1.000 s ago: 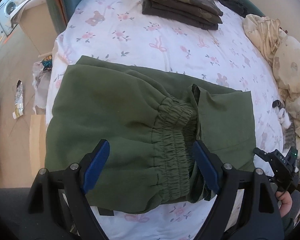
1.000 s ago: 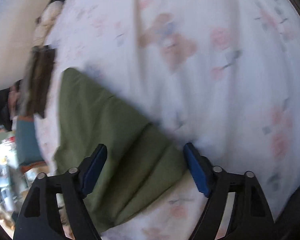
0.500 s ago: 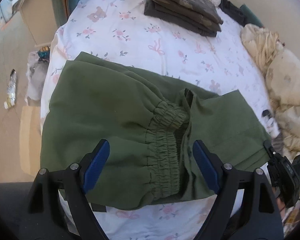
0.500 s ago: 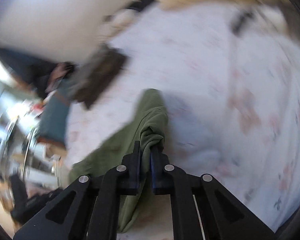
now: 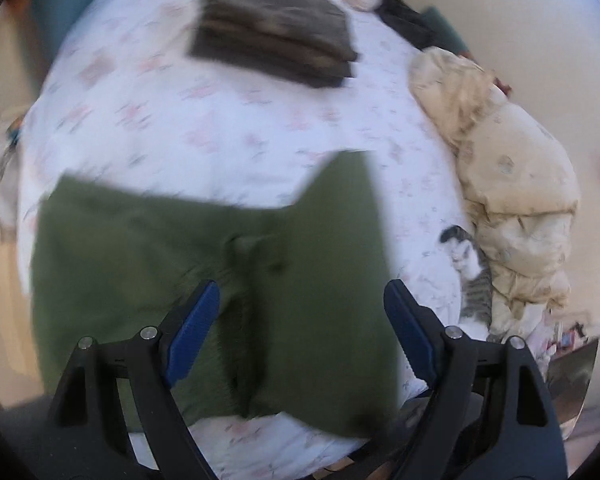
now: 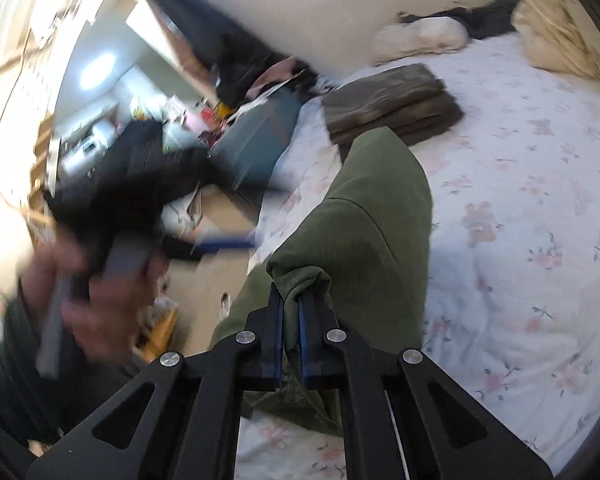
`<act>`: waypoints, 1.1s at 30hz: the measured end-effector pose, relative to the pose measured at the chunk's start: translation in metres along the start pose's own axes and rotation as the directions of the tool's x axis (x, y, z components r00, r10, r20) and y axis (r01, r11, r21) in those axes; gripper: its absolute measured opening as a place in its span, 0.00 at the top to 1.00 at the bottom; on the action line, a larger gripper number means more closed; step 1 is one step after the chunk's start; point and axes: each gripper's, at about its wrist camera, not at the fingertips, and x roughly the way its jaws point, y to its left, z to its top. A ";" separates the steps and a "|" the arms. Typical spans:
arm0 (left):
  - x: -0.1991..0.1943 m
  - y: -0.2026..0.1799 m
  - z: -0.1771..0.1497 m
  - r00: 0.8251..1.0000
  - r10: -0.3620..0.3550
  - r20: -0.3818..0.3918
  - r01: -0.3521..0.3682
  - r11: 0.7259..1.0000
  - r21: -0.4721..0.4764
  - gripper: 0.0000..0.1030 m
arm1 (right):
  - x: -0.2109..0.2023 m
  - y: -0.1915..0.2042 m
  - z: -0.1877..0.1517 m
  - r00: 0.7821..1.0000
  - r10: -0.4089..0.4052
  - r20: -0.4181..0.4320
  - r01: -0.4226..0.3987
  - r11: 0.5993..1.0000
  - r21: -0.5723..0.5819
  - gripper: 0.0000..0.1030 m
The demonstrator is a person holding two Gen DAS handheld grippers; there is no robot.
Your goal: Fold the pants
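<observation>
Pants (image 5: 204, 264) on bed (image 5: 220, 120) front, folded stack (image 5: 276, 24) behind, cat (image 5: 474, 276) right.

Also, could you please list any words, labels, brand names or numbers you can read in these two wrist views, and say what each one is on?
No text can be read in either view.
Green pants: no tag or label shows.
Folded dark pile: no lettering shows.
Bedsheet: printed flowers only, no words.
Clutter beyond the bed: packaging may bear print, too blurred to read.
</observation>
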 end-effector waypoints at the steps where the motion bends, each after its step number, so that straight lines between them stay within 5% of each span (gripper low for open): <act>1: 0.006 -0.006 0.004 1.000 0.014 -0.011 -0.014 1.000 0.019 0.24 | 0.000 0.002 -0.005 1.000 0.009 -0.012 -0.009 1.000 -0.011 0.94; 5: 0.023 -0.013 0.009 0.996 0.055 -0.064 -0.047 0.991 0.123 0.57 | 0.006 0.006 -0.015 0.998 0.043 -0.052 -0.044 0.999 -0.029 0.94; 7: 0.025 -0.009 0.008 0.995 0.063 -0.072 -0.049 0.982 0.180 0.94 | 0.014 0.009 -0.019 0.991 0.091 -0.096 -0.095 0.995 -0.036 0.94; 10: 0.016 0.000 0.001 0.995 0.098 -0.035 -0.085 0.958 0.275 0.97 | 0.023 0.006 -0.020 0.982 0.137 -0.133 -0.136 0.991 0.016 0.93; 14: -0.007 0.032 -0.002 0.991 0.131 0.035 -0.136 0.952 0.274 0.97 | 0.027 0.010 -0.017 0.971 0.154 -0.184 -0.153 0.988 0.019 0.89; 16: -0.024 0.050 -0.002 0.991 0.128 0.051 -0.136 0.961 0.241 0.97 | 0.026 0.010 -0.013 0.968 0.139 -0.207 -0.141 0.990 0.004 0.81; 18: -0.036 0.063 -0.003 0.990 0.127 0.057 -0.137 0.961 0.242 0.97 | 0.023 0.000 -0.007 0.969 0.127 -0.211 -0.126 0.992 0.018 0.57; 20: -0.048 0.077 -0.005 0.985 0.160 0.065 -0.172 0.951 0.257 0.97 | 0.022 -0.013 -0.006 0.973 0.102 -0.207 -0.094 0.994 0.048 0.50; 22: -0.055 0.095 -0.003 0.978 0.198 0.068 -0.209 0.948 0.241 0.97 | 0.034 -0.025 -0.007 0.968 -0.014 -0.251 0.025 0.999 0.042 0.50; 25: -0.058 0.127 -0.003 0.969 0.242 0.050 -0.248 0.949 0.196 0.97 | 0.061 -0.029 -0.014 0.951 -0.060 -0.304 0.067 0.998 0.012 0.53; 30: -0.041 0.172 -0.012 0.933 0.359 0.022 -0.356 0.914 0.192 0.97 | 0.114 -0.008 -0.036 0.914 -0.026 -0.405 0.007 0.999 -0.047 0.63; 33: -0.018 0.203 -0.021 0.891 0.447 -0.084 -0.429 0.887 0.172 0.88 | 0.138 0.006 -0.051 0.886 -0.023 -0.462 -0.016 0.997 -0.080 0.63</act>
